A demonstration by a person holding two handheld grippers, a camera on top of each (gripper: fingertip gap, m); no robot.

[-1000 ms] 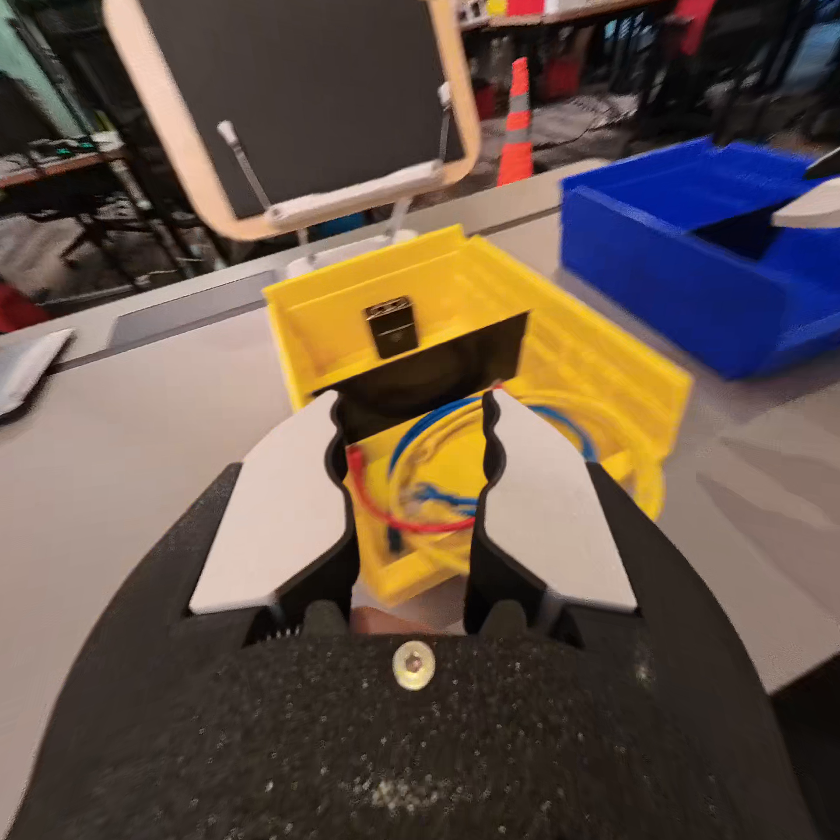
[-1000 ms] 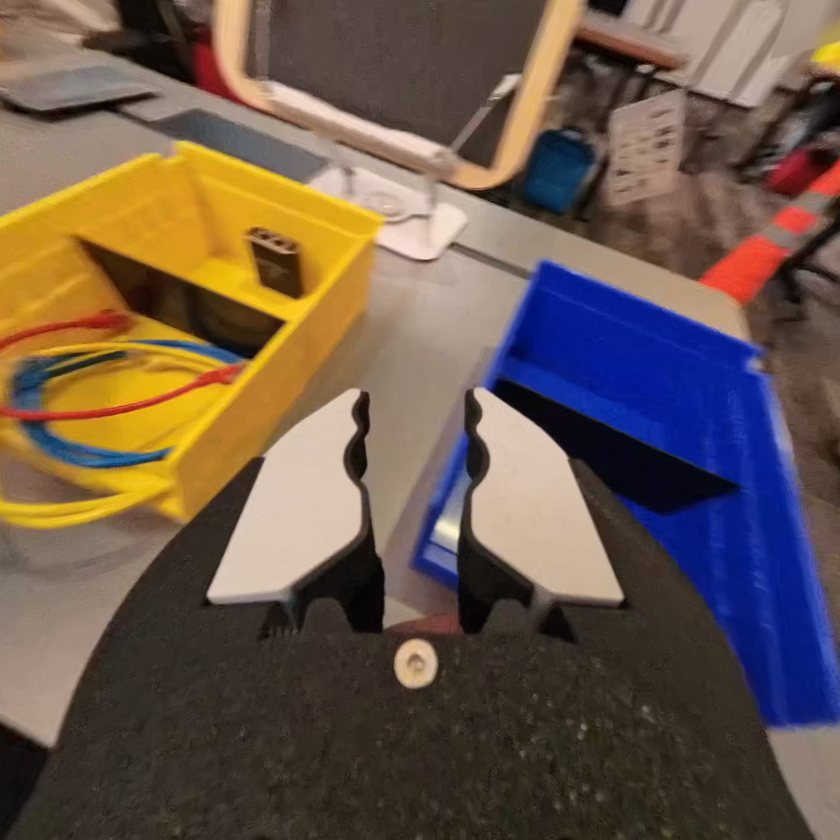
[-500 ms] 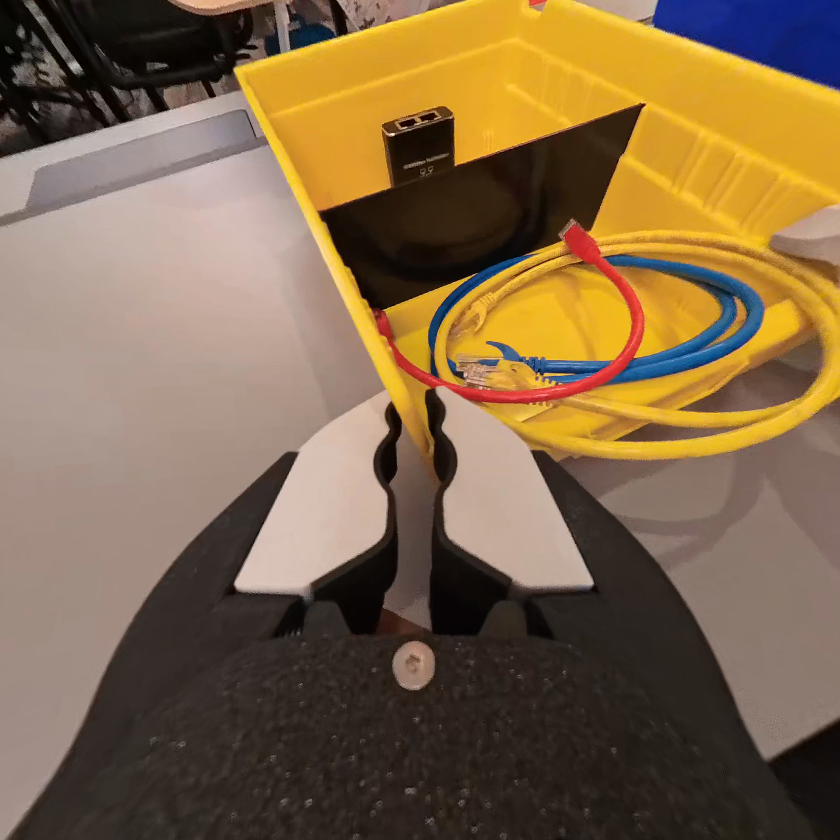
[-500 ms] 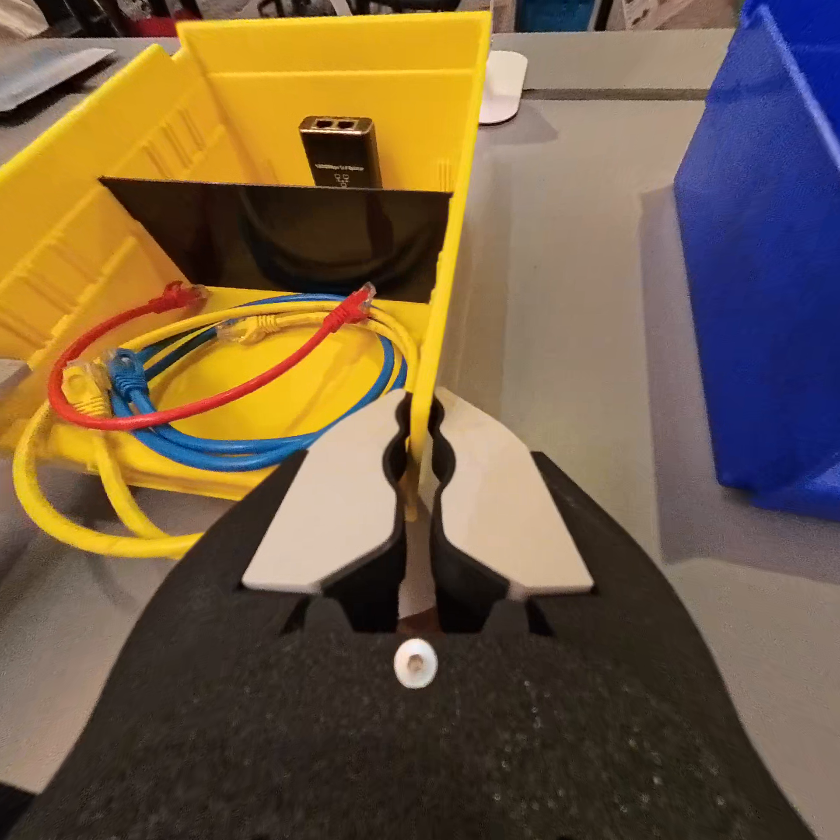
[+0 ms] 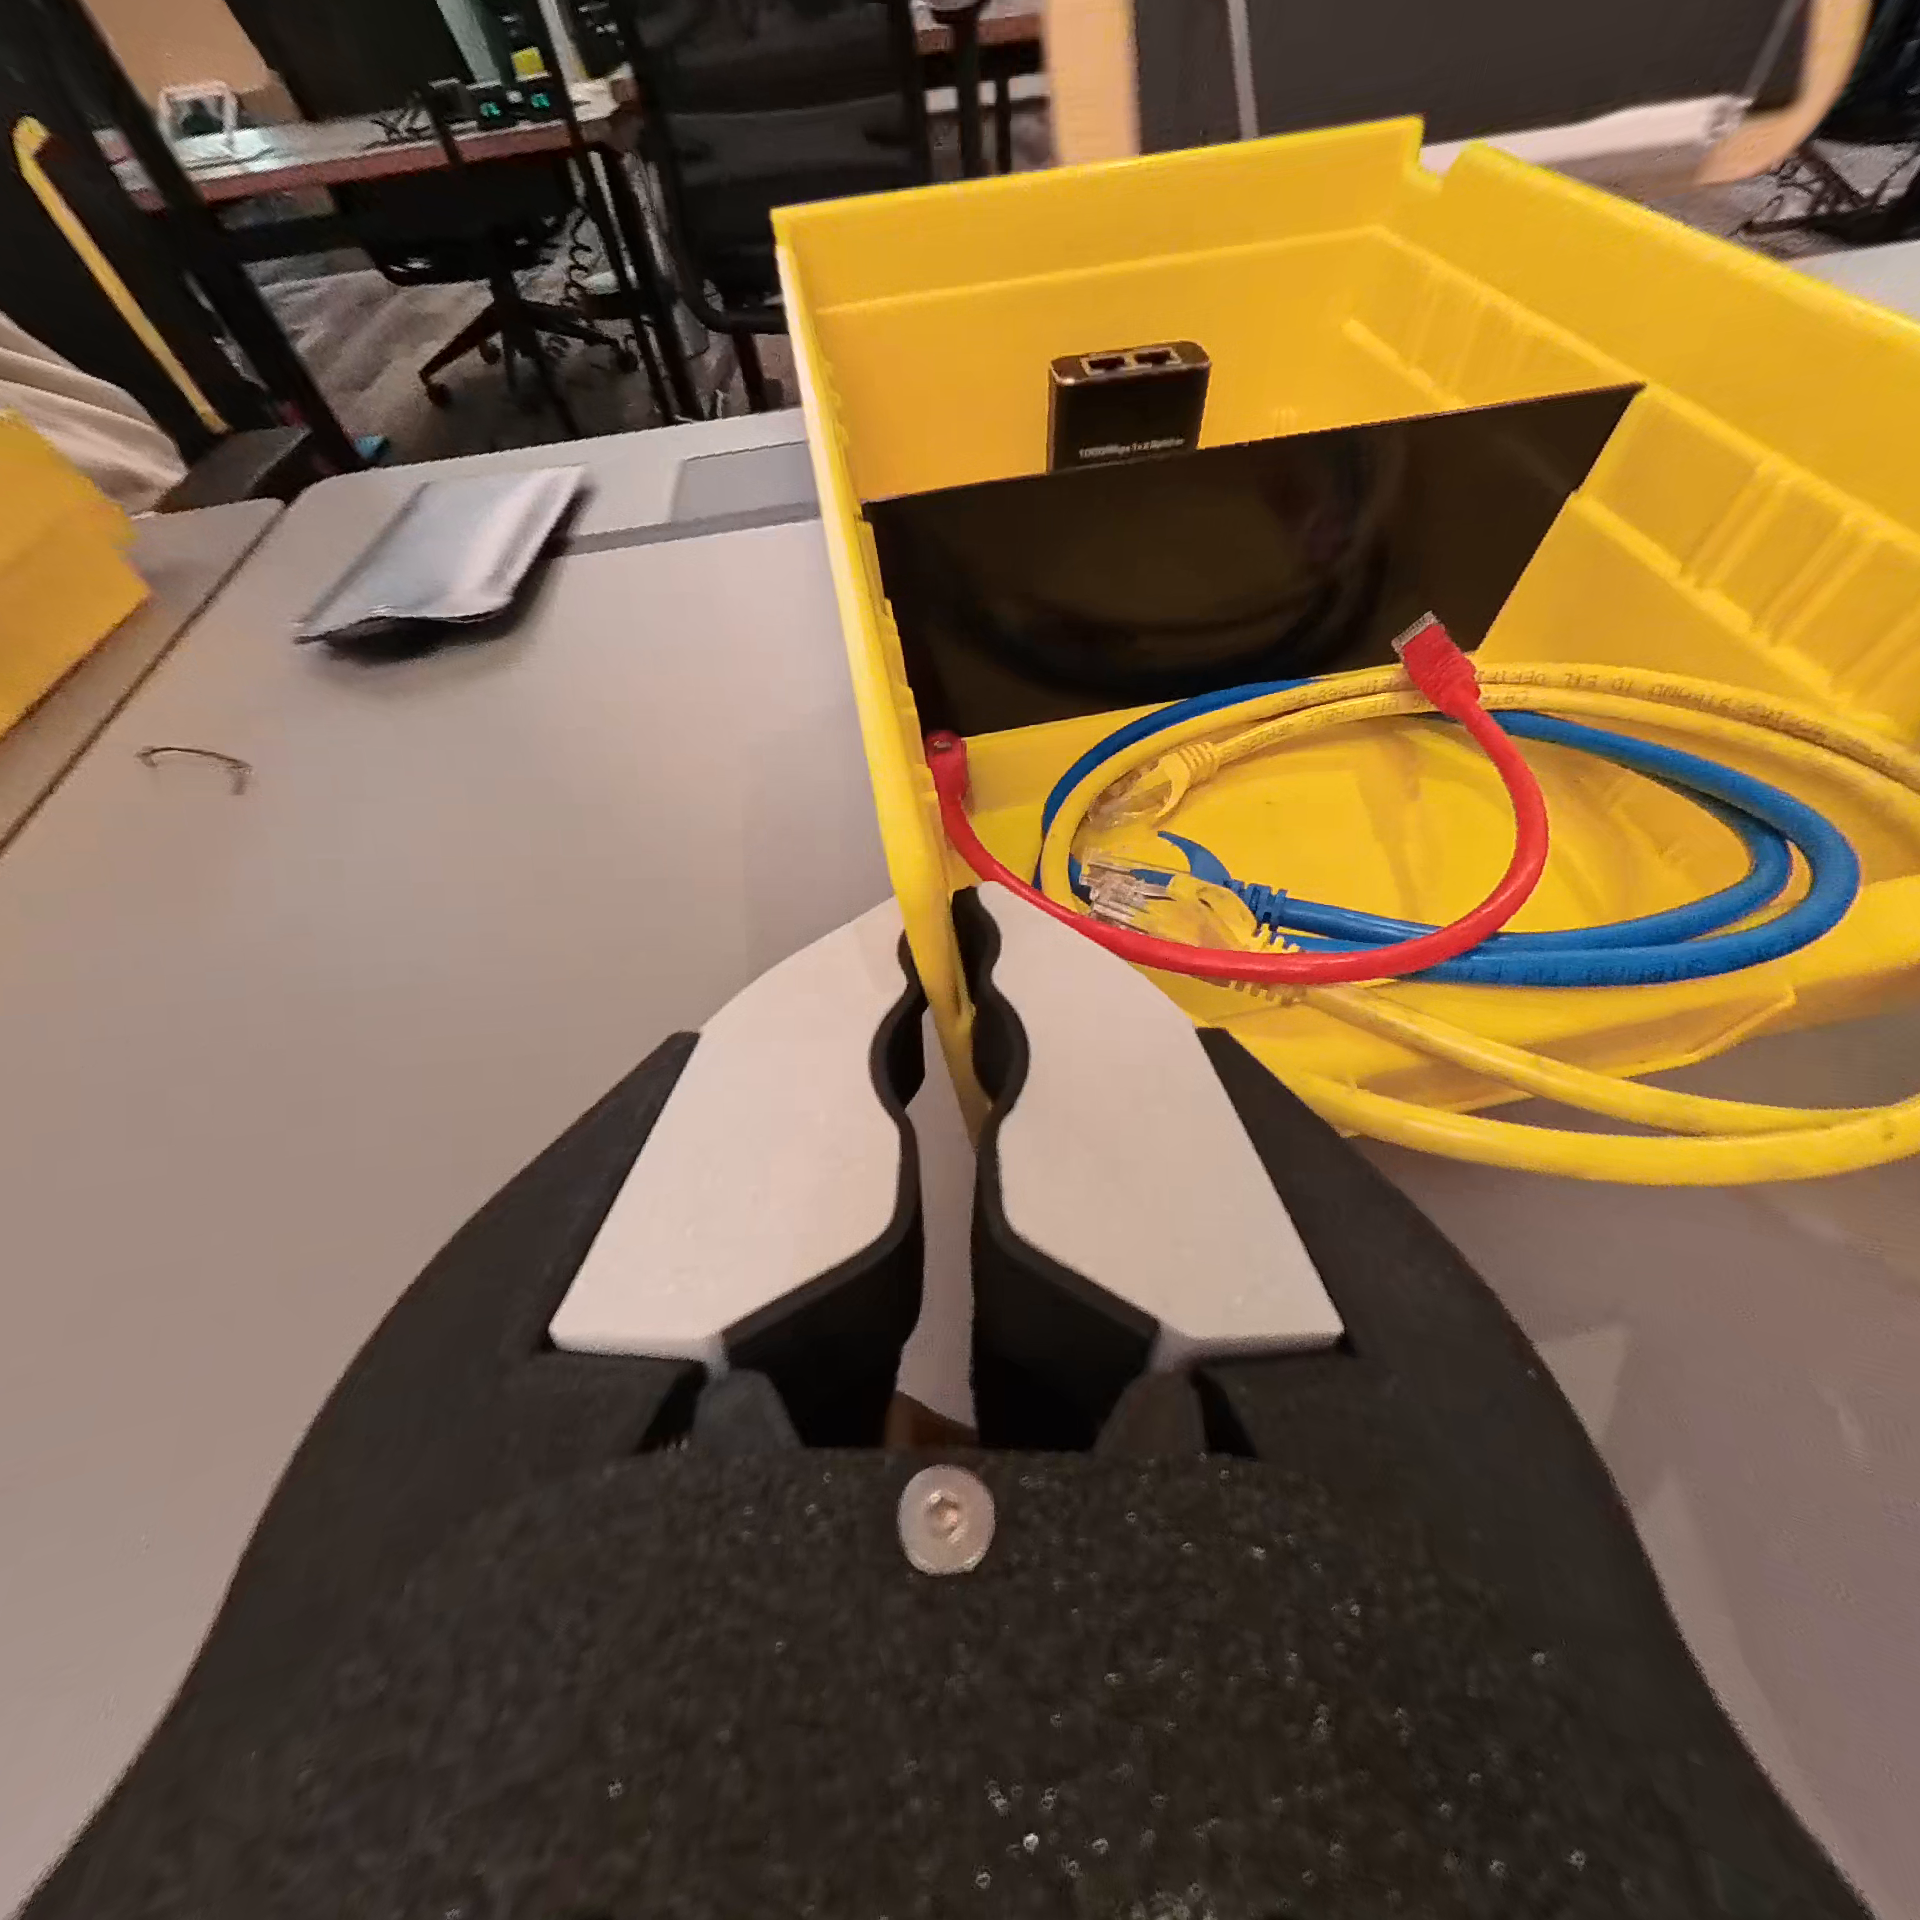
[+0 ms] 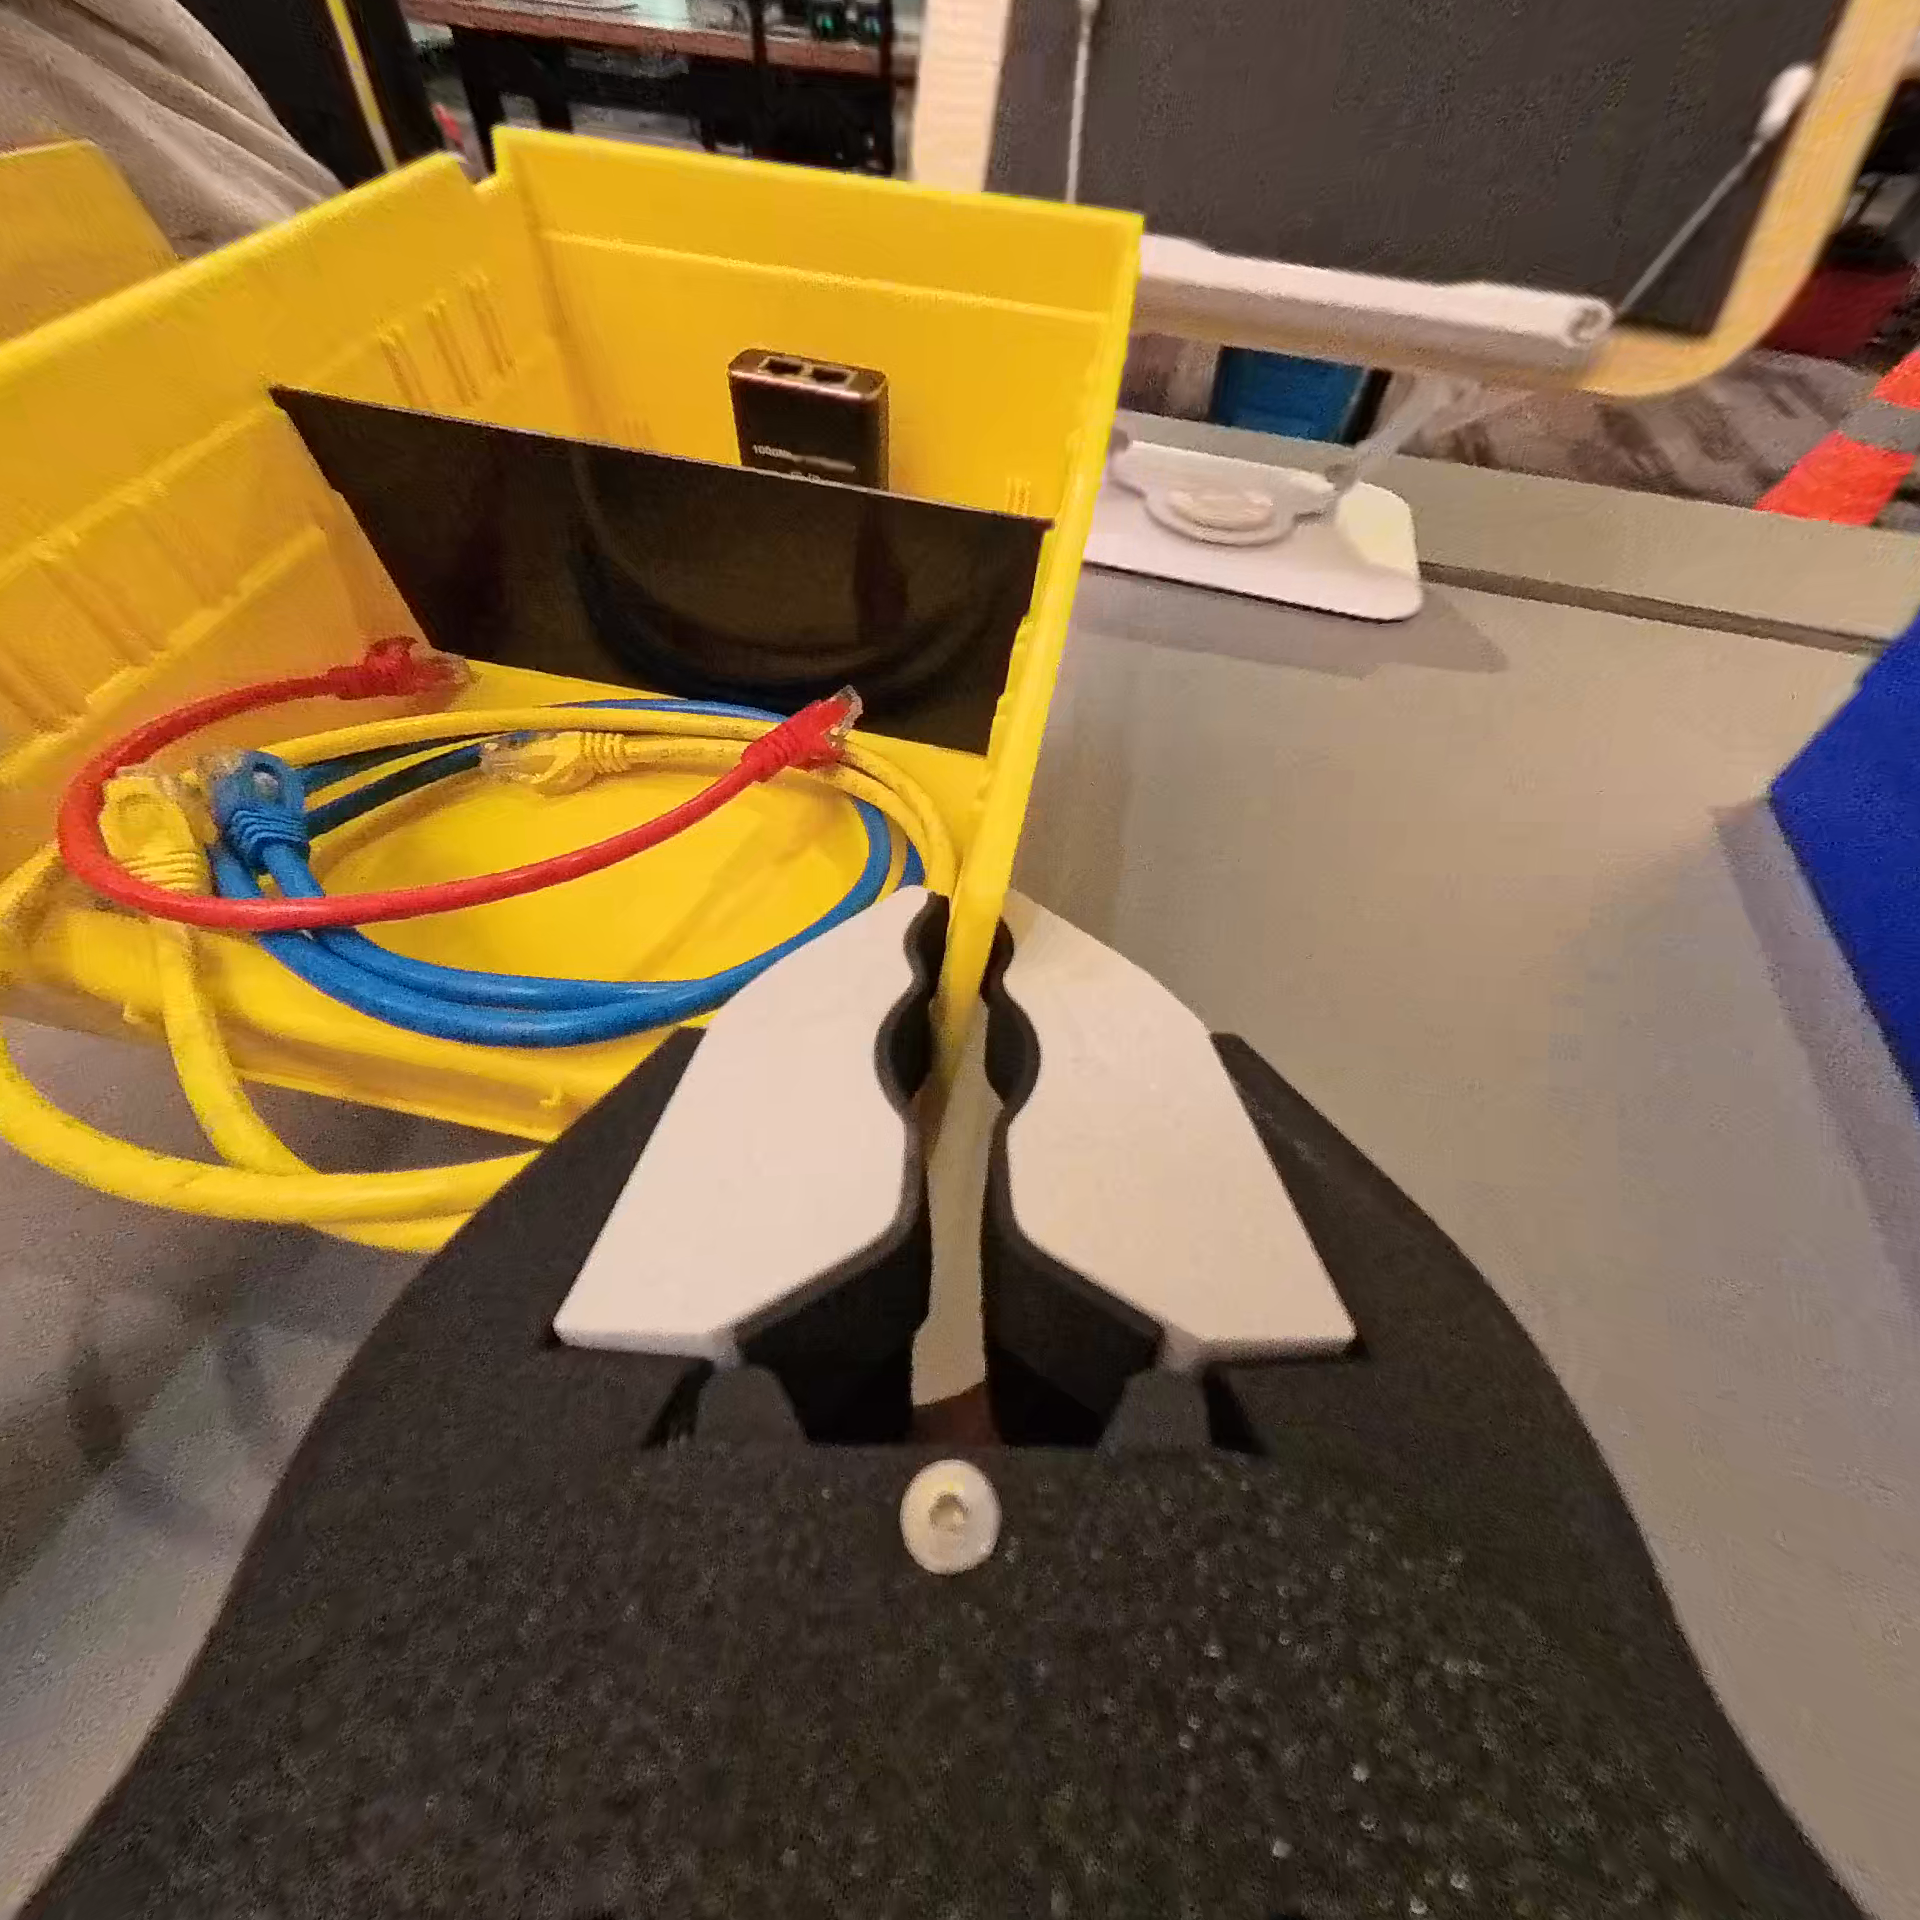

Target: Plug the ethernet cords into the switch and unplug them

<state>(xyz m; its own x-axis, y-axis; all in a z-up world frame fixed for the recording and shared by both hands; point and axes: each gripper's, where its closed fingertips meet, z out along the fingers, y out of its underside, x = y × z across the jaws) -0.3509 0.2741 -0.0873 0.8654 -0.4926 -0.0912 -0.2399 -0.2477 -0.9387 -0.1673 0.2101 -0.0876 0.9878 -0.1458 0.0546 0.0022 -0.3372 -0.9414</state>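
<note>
Both tools, left [image 5: 951, 940] and right [image 6: 966, 940], clenching yellow bin [image 5: 1091, 249] side walls, positioning it; cords [image 6: 499, 997] unplugged, next grabbing red plug [image 6: 816, 732] for switch [image 6: 807, 416].

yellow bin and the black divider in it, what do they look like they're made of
Yellow bin: looks like rigid moulded plastic, matte, with ribbed slots along thin walls. Black divider: a thin flat sheet, probably glossy plastic; it mirrors cable curves faintly. Each tool clamps a bin wall.

Your way in: yellow bin [image 5: 1226, 260] open on top. Black divider [image 5: 1195, 582] stands between switch [image 5: 1127, 405] behind and the coiled cords [image 5: 1558, 935] in front. Side walls occupied: left gripper [image 5: 951, 935], right gripper [image 6: 961, 935].
</note>
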